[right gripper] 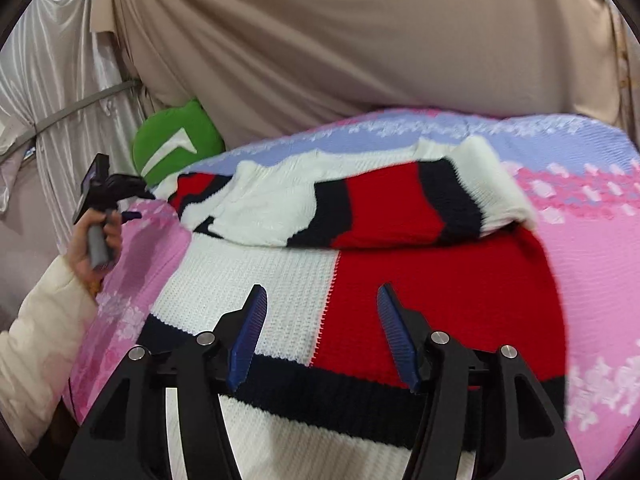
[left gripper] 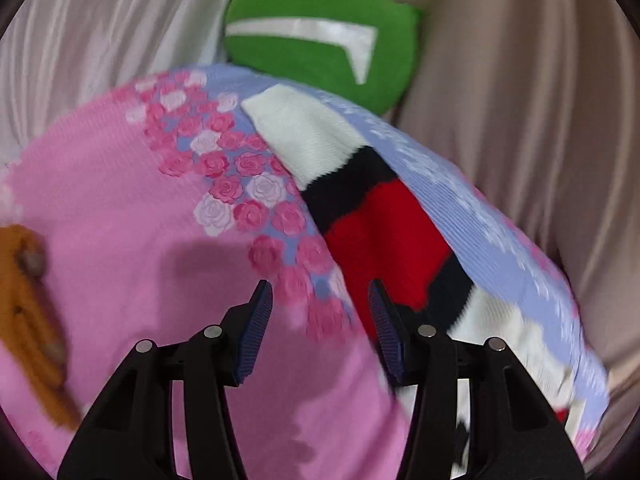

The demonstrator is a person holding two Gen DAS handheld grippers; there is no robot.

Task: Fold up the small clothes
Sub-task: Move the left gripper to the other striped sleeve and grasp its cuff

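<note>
On the left wrist view I am looking past the left gripper, and its two blue-padded fingers are standing apart with nothing between them. They are hovering over a pink bedspread printed with roses, which is shading into a lilac band further back. One knitted sweater in white, black and red is lying on that spread, its sleeve running diagonally from the upper middle down past the right finger. The fabric is sitting close to that finger, but I cannot tell whether it is touching. One green cushion with a white angular stripe is sitting behind the bed against pale drapes; I am reading no lettering on it. An orange object is blurring at the left edge, too smeared to name.

On the right wrist view the right gripper is also showing its fingers spread wide, holding nothing, poised above the sweater's body. The sweater is lying across the middle of the bedspread, with its upper part and a sleeve folded over the torso. The green cushion is showing at the far left corner of the bed. My left hand, in a cream sleeve, is gripping the handle of the other gripper at the bed's left edge. A beige curtain is hanging behind. No brand or writing is legible anywhere.
</note>
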